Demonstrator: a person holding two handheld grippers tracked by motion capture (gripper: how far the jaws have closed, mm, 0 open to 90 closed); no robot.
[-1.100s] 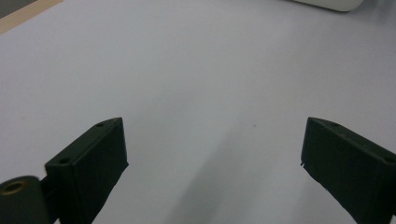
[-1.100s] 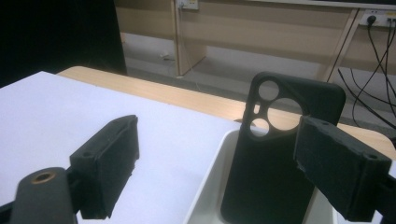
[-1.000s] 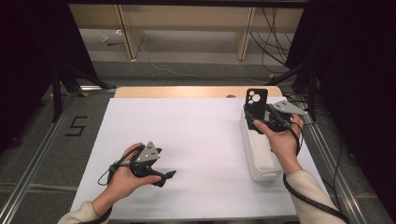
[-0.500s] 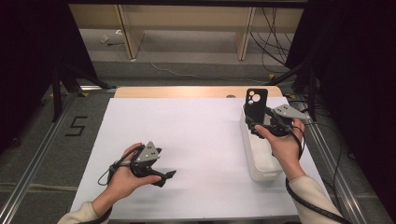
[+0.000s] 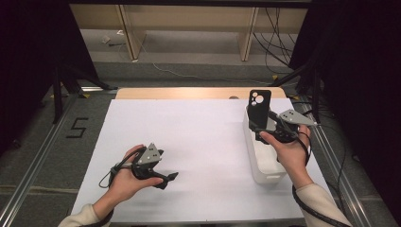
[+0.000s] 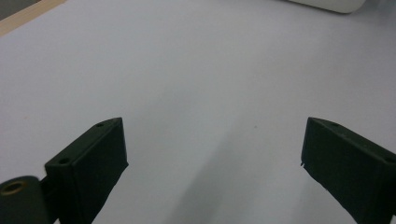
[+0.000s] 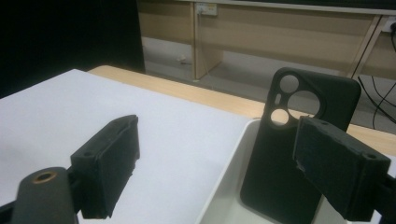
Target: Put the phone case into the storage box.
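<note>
A black phone case [image 5: 259,106] stands upright at the far end of a white bin [image 5: 267,176] on the right of the table, camera cut-outs at the top. My right gripper [image 5: 263,131] hovers over the bin just in front of the case. In the right gripper view its jaws [image 7: 217,128] stand wide apart; the case [image 7: 280,158] rises behind the right jaw, and the left jaw is far from it. My left gripper [image 5: 168,178] rests low over the white sheet [image 5: 198,127] at the near left, open [image 6: 212,126] with nothing between its jaws.
The bin's rim [image 7: 229,186] runs below the right jaws. A wooden strip [image 5: 189,93] edges the table's far side. Metal rails [image 5: 45,151] flank both sides. Wooden furniture legs and cables stand on the floor beyond.
My right hand has drifted very slightly toward the near side. The case stays upright in the bin. The left hand has kept still.
</note>
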